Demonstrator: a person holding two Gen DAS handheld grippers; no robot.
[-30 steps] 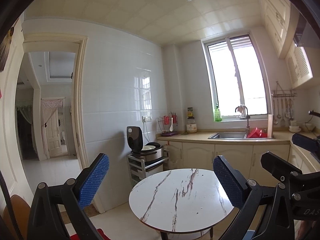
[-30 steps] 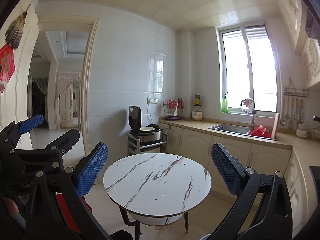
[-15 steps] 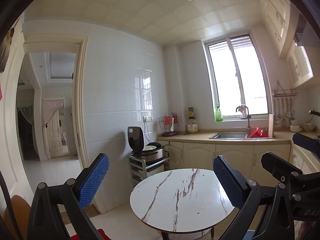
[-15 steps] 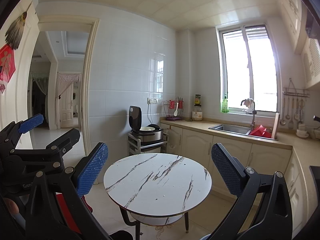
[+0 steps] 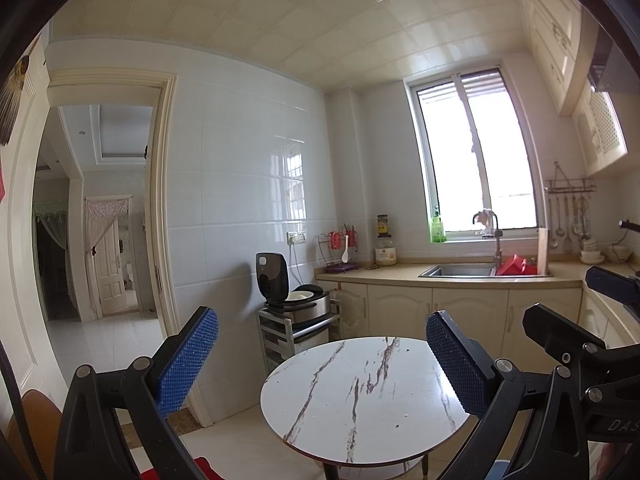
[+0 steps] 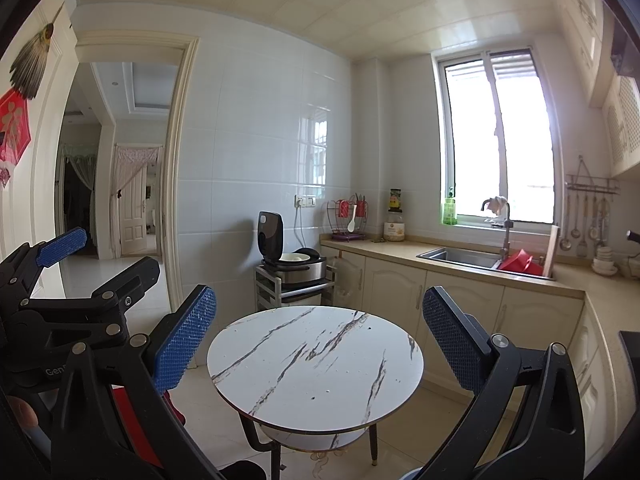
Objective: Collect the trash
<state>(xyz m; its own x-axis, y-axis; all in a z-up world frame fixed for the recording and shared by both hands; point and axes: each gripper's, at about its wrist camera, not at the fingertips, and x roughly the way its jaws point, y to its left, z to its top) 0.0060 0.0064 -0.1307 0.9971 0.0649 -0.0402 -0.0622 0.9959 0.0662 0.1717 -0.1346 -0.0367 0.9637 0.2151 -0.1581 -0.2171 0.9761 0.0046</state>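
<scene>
Above round table (image 6: 316,364), both grippers gape; fingers (image 6: 184,340) pointing forward.

Both wrist views level, side by side, facing round table (image 5: 360,396) (image 6: 316,364), kitchen counter (image 5: 404,270) beyond

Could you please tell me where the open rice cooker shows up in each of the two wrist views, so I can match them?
Left wrist view: the rice cooker sits left of centre, on a metal cart behind the round marble table.
Right wrist view: the rice cooker is near centre, above the table's far edge.
Shared landmark: the green bottle on the windowsill.
</scene>
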